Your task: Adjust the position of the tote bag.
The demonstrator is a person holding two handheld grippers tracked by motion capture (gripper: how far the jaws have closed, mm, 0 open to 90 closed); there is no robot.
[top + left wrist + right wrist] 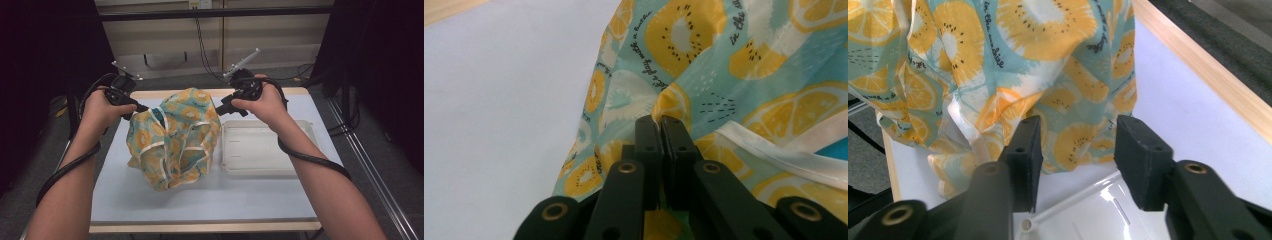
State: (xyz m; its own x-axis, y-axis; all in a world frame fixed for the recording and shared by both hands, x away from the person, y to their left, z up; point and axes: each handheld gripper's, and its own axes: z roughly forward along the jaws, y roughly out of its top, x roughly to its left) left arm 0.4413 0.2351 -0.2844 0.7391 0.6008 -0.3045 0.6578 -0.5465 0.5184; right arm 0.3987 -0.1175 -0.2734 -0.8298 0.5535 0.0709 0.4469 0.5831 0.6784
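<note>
Left tool [134,106]: the jaws are clenched on a fold of the fruit-print cloth [172,137]. In the left gripper view the two pads meet with the fabric pinched between them, and the cloth [724,75] spreads ahead of the tips and off to their right. A cream hem band [784,155] runs just right of the jaws. The white bench [499,100] surface lies to their left.

Fruit-print cloth: it hangs between the two tools, raised at the left tool's end, with its lower folds resting on the bench [200,200].

Right tool [223,108]: the jaws are released and stand apart. In the right gripper view the cloth [1038,60] hangs just ahead of the tips, and neither pad presses on it. The rim of a white plastic tray [1088,215] lies below and between the jaws. In the high view the tray [265,147] sits under the right hand [262,102], just beside the cloth.
</note>
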